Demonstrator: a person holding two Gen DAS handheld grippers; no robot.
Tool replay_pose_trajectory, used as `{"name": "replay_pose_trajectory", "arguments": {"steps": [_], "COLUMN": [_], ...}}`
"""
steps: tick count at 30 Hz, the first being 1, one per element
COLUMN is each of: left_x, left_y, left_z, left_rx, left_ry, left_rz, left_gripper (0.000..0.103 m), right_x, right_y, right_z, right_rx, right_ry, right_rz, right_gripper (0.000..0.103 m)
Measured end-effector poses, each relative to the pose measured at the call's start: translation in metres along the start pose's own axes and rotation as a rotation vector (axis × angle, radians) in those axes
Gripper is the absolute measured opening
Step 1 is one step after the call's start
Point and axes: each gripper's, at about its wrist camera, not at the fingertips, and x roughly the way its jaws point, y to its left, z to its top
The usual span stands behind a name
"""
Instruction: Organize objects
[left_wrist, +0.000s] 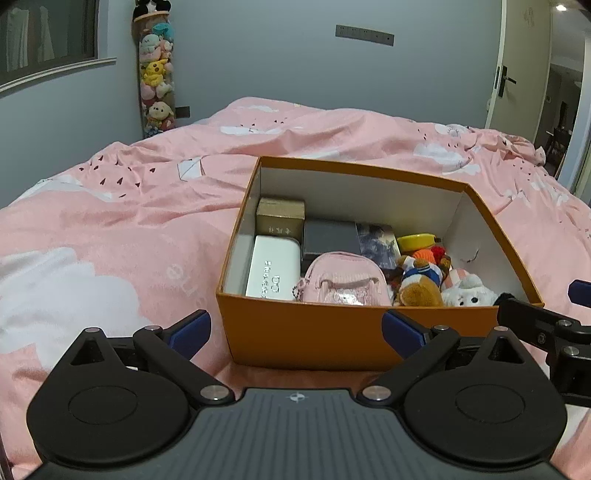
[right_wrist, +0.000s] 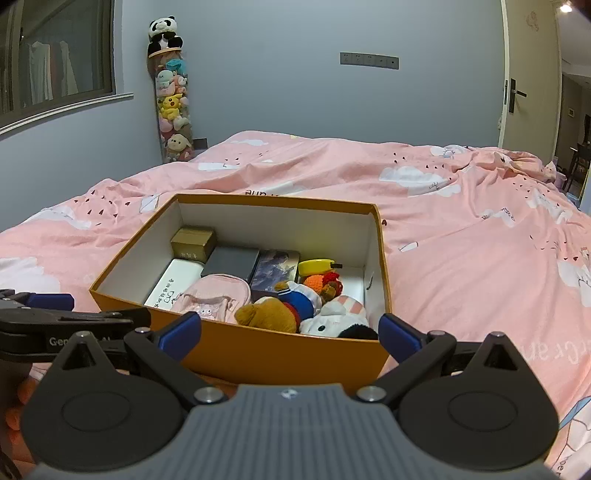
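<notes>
- Both my jaws gape wide, holding nothing.
- Box (left_wrist: 306, 332) sits right ahead: stiff card, probably lightish, so I'd pinch the near wall.
- Plushies (right_wrist: 273, 314) inside: soft, squishy.

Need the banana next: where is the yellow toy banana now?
In both views, the yellow banana lies inside the orange box, far right, beside the picture tin.

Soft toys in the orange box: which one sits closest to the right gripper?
The white soft toy with the pink-striped top, against the box's near wall. The brown bear lies left of it; the orange knitted one is farther back.
</notes>
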Motion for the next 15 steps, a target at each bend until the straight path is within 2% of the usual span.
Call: {"name": "replay_pose_trajectory", "arguments": {"steps": [15], "left_x": [0.0055], "left_y": [-0.0093], "left_z": [-0.0072], "left_rx": [0.057], "left_ry": [0.072], "left_rz": [0.032], "left_gripper": [0.103], "right_x": [0.0064], "right_y": [0.0028], "right_z": [-0.0046], "right_rx": [-0.007], "right_ry": [0.057], "right_rz": [0.002], "right_gripper": [0.102]}}
